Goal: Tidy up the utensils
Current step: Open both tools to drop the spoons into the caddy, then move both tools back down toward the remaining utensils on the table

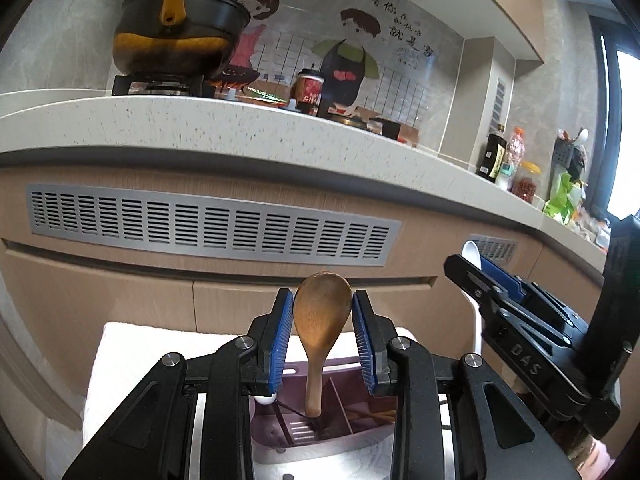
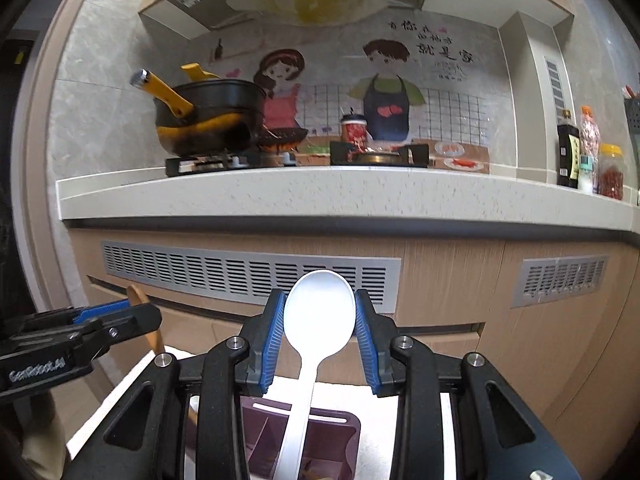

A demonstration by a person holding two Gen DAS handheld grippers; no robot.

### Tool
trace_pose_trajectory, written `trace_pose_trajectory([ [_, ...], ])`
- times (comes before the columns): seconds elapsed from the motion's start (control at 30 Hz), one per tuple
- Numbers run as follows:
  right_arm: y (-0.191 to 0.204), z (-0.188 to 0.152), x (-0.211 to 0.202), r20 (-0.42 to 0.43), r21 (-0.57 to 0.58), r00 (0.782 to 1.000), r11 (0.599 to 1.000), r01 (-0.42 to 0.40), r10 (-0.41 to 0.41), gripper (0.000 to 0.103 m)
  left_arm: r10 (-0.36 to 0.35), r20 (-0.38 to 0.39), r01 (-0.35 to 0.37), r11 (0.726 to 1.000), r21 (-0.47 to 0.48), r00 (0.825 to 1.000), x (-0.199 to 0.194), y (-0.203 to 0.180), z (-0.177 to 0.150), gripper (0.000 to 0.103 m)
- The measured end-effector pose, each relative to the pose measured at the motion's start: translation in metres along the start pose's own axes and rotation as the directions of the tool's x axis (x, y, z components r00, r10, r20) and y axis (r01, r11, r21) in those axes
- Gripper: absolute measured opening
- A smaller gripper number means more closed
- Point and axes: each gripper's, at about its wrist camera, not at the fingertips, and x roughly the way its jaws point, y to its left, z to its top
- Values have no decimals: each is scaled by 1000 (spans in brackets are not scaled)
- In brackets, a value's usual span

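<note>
The wooden rice spoon stood upright at the lower centre of the left wrist view, its bowl clamped between the blue ribbed pads of the left gripper, whose jaws were narrowed onto the bowl's two edges. Its handle ran down into a middle compartment of the mauve utensil holder below; whether the tip touched the bottom could not be told. Chopsticks lay in the compartment to the right.

In the right wrist view the white plastic rice spoon was held the same way, bowl up at the lower centre, pinched between the pads of the right gripper, with jaws partly closed on the bowl. Its handle slanted down over the holder at the bottom of the frame.

The holder sat on a white cloth spread over a low surface. Behind it ran beige cabinet fronts with a grey vent grille, topped by a speckled white countertop. At the upper left a black and yellow pot rested on a gas stove. A cartoon wall sticker filled the upper centre, and a dark sauce bottle with jars stood at the right edge.
</note>
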Motion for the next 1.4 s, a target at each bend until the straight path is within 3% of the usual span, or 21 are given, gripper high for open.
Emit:
trace_pose_trajectory([
  [0.23, 1, -16, 19, 7, -7, 1000, 1000, 27, -27, 33, 14, -28, -14, 1000, -22, 1000, 17, 4, -9, 33],
  [0.33, 2, -22, 23, 5, -17, 999, 999, 40, -40, 36, 9, -51, -10, 1000, -25, 999, 24, 6, -15, 48],
  [0.37, 1, -25, 24, -7, -17, 999, 999, 37, -37, 42, 10, -54, -12, 1000, -27, 998, 25, 6, -17, 56],
  [0.47, -4, -26, 18, -17, -6, 999, 1000, 28, -28, 49, 14, -50, -15, 1000, -21, 999, 18, 4, -20, 56],
  [0.6, -11, -23, -4, 4, -11, 999, 999, 35, -35, 52, 16, -40, -17, 1000, -4, 999, 1, 2, -24, 56],
  [0.83, -8, -30, -59, 16, -63, 1000, 998, 10, -9, 69, 52, -110, -51, 999, 13, 993, -26, 11, -58, 56],
  [1.0, 7, -57, -92, -24, -144, 1000, 989, -20, 16, 83, 85, -215, -85, 996, 7, 973, -42, 25, -104, 57],
  [1.23, 20, -105, -105, -142, -206, 990, 977, -53, 23, 91, 85, -340, -105, 994, -40, 937, -68, 41, -172, 57],
  [1.4, 19, -148, -94, -296, -208, 955, 975, -83, 19, 91, 79, -415, -113, 992, -58, 907, -78, 45, -208, 57],
])
